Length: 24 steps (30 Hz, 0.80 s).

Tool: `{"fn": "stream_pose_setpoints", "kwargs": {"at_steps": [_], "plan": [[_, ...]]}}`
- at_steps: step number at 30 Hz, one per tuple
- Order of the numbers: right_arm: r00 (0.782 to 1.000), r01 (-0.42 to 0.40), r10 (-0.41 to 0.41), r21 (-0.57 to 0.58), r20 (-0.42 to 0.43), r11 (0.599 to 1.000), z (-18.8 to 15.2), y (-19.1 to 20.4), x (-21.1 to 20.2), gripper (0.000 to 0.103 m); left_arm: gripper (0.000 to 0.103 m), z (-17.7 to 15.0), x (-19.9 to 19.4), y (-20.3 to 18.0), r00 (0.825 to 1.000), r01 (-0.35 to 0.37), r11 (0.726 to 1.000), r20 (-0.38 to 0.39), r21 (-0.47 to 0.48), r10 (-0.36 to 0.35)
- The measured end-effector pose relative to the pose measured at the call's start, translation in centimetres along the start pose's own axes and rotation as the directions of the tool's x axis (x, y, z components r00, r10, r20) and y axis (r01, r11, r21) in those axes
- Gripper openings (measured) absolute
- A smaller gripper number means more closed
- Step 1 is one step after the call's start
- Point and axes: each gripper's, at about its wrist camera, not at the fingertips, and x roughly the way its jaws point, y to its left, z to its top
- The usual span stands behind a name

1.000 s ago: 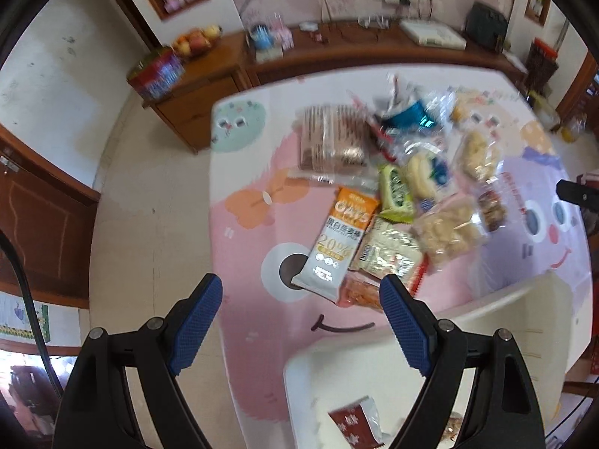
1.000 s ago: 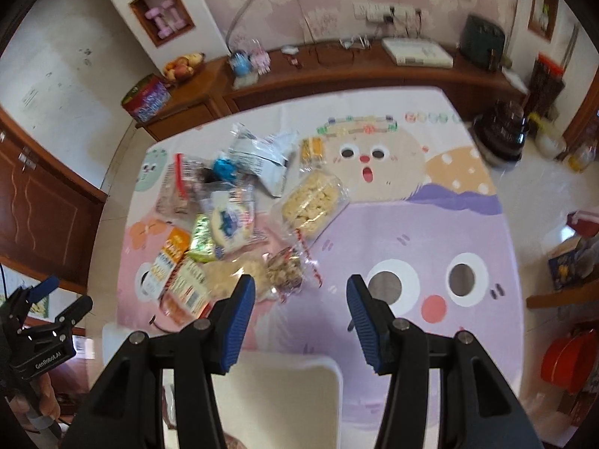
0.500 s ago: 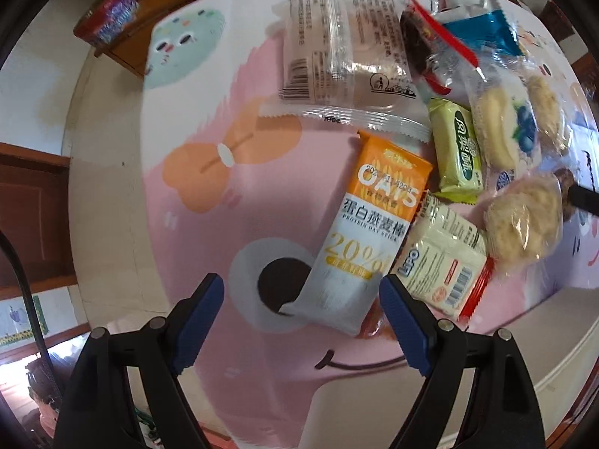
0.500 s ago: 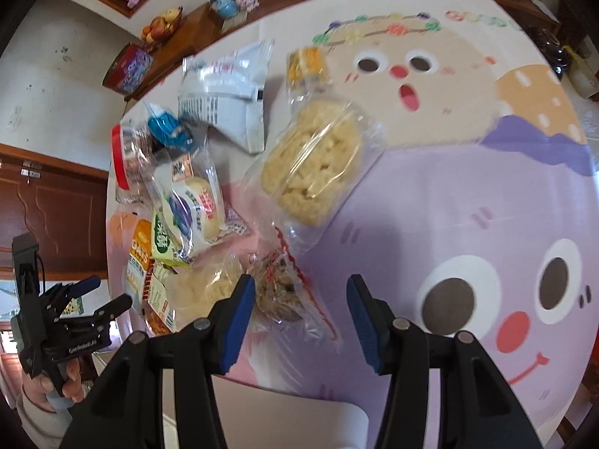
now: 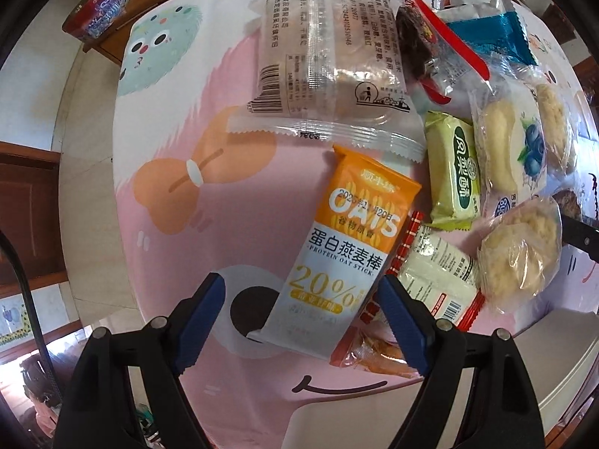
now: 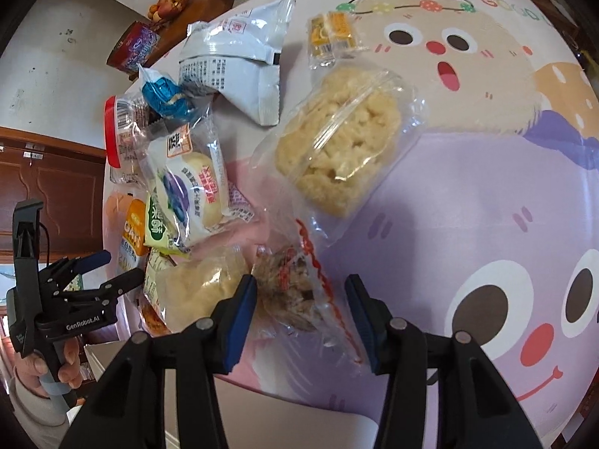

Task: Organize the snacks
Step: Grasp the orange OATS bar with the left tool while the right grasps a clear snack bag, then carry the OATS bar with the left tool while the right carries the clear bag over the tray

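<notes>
Cartoon tablecloth, left gripper spread over oat bar packet, right gripper unclenched around clear-bagged snack.

We've got the oat stick lying in front of the big flat packet, pineapple cake right beside it. Puffed rice cake sits behind the nut cluster bag.
</notes>
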Motion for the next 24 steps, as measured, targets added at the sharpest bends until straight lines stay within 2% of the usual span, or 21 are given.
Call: {"fn": "stream_pose_setpoints", "kwargs": {"at_steps": [1,3,5,6,10,14,18,24], "plan": [[1.0,-0.011,0.011,0.001,-0.004,1.0,0.0,-0.1,0.0,0.042,0.072,0.1,0.1,0.1,1.0,0.013,1.0,0.001,-0.004,-0.013],[0.999,-0.038,0.038,0.015,-0.01,0.999,0.0,-0.2,0.1,0.039,0.053,0.4,0.9,0.7,0.999,0.03,0.999,-0.021,-0.013,-0.031],[1.0,-0.028,0.028,0.003,-0.005,1.0,0.0,-0.1,0.0,0.037,0.043,0.6,1.0,1.0,0.997,0.078,0.996,-0.013,-0.038,-0.079],[1.0,-0.025,0.025,-0.003,-0.002,1.0,-0.1,0.0,-0.1,0.037,0.04,0.6,1.0,1.0,0.997,0.074,0.996,-0.005,-0.041,-0.074],[1.0,0.012,-0.011,-0.031,0.021,0.999,-0.5,0.8,-0.6,0.035,0.038,0.3,0.9,1.2,0.998,0.058,0.997,0.016,-0.051,-0.057],[0.997,0.019,-0.017,-0.027,0.075,0.999,-1.0,1.4,-2.5,0.035,0.038,-0.8,-0.7,1.5,0.997,0.042,0.996,0.071,-0.075,-0.036],[0.988,0.056,-0.049,-0.039,0.149,0.998,-1.9,2.3,-5.4,0.035,0.038,-2.6,-4.2,1.7,0.989,0.045,0.995,0.144,-0.095,-0.031],[0.965,0.079,-0.059,-0.067,0.256,0.995,-5.0,4.4,-10.6,0.035,0.038,-7.2,-10.3,0.9,0.965,0.068,0.994,0.26,-0.09,-0.043]]}}
